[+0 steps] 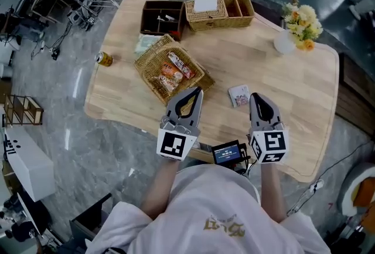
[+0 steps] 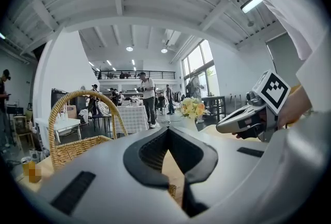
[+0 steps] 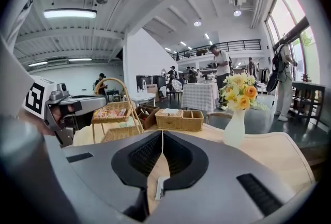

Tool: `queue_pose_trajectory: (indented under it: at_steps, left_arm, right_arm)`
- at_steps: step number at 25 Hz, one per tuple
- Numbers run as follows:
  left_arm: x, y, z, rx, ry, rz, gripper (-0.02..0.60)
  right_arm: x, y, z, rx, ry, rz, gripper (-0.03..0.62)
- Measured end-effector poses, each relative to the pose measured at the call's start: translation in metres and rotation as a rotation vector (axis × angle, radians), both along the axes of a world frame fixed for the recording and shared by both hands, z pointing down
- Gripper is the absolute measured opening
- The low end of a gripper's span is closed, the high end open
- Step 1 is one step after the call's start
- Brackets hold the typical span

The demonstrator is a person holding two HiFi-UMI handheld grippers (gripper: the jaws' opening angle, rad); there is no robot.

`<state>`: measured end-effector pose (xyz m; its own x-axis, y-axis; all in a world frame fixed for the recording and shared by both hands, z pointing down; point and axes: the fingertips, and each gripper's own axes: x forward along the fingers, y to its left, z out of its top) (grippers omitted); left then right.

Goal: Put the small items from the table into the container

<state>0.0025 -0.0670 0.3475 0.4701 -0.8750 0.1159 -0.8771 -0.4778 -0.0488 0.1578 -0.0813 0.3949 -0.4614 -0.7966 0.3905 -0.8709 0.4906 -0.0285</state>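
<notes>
A small flat packet (image 1: 238, 95) lies on the wooden table (image 1: 293, 88) near its front edge. The wicker handled basket (image 1: 153, 62) sits at the left of the middle, with several snack packets (image 1: 174, 71) inside it. My left gripper (image 1: 195, 91) hovers shut and empty just off the basket's near corner. My right gripper (image 1: 255, 97) is shut with nothing in it, just right of the small packet. In the left gripper view the jaws (image 2: 168, 130) meet beside the basket (image 2: 77, 148). In the right gripper view the jaws (image 3: 162, 132) are pressed together.
At the table's far side stand a dark wooden box (image 1: 161, 17) and a wicker organiser (image 1: 218, 12). A white vase of yellow flowers (image 1: 299, 27) is at the far right. A can (image 1: 104, 59) sits at the left edge, a green packet (image 1: 146, 43) behind the basket.
</notes>
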Motion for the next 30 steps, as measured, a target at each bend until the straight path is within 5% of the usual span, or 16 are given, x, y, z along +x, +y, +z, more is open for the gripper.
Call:
queue_pose_trajectory:
  at_steps: [30]
  left_arm:
    - [0.051,-0.023,0.100,-0.098,-0.086,0.131,-0.006]
  right_arm:
    - [0.021,0.005,0.111,-0.257,0.056,-0.025,0.022]
